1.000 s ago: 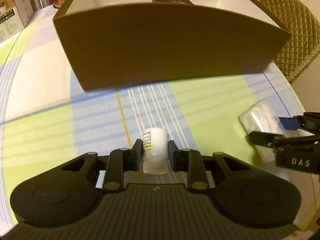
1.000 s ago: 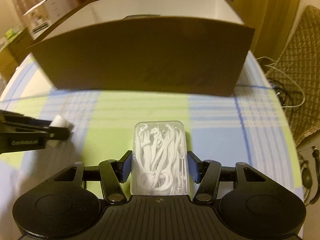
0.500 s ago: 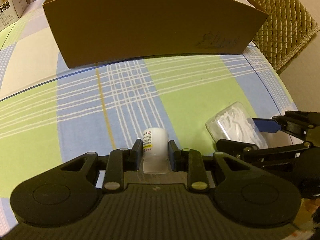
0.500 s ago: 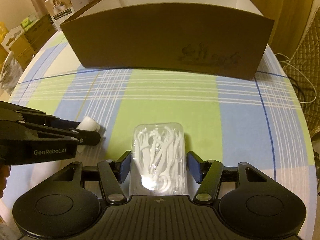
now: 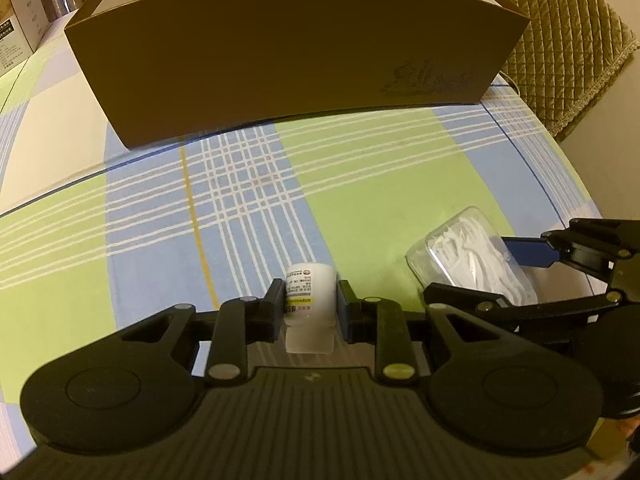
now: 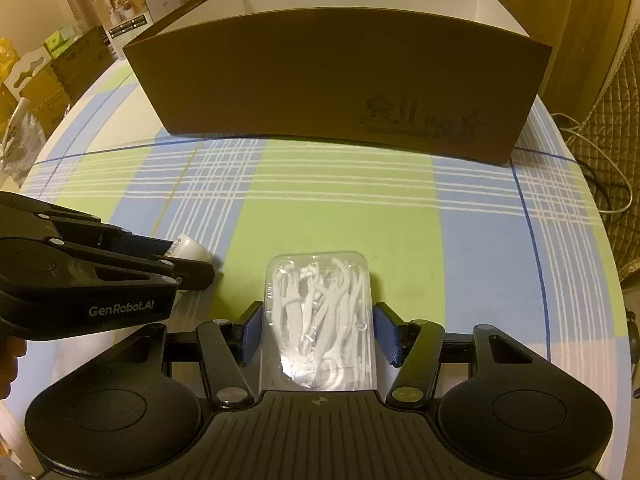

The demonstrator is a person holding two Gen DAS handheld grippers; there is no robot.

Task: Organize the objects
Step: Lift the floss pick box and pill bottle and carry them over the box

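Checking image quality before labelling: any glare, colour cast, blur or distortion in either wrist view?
Left wrist: warm yellow cast, sharp; fisheye bows the cardboard box and darkens the corners. Right wrist: same cast and bowing; glare patch on the clear floss-pick case; tablecloth in focus.

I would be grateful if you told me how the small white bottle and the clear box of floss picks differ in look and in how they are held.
The small white bottle is opaque, round and labelled; the clear box of floss picks is see-through, flat and rectangular. The bottle is narrow, so the left gripper pinches it almost shut; the wider box sits between the right gripper fingers, which are closing on it. Both sit low over the checked tablecloth, in front of the brown cardboard box.
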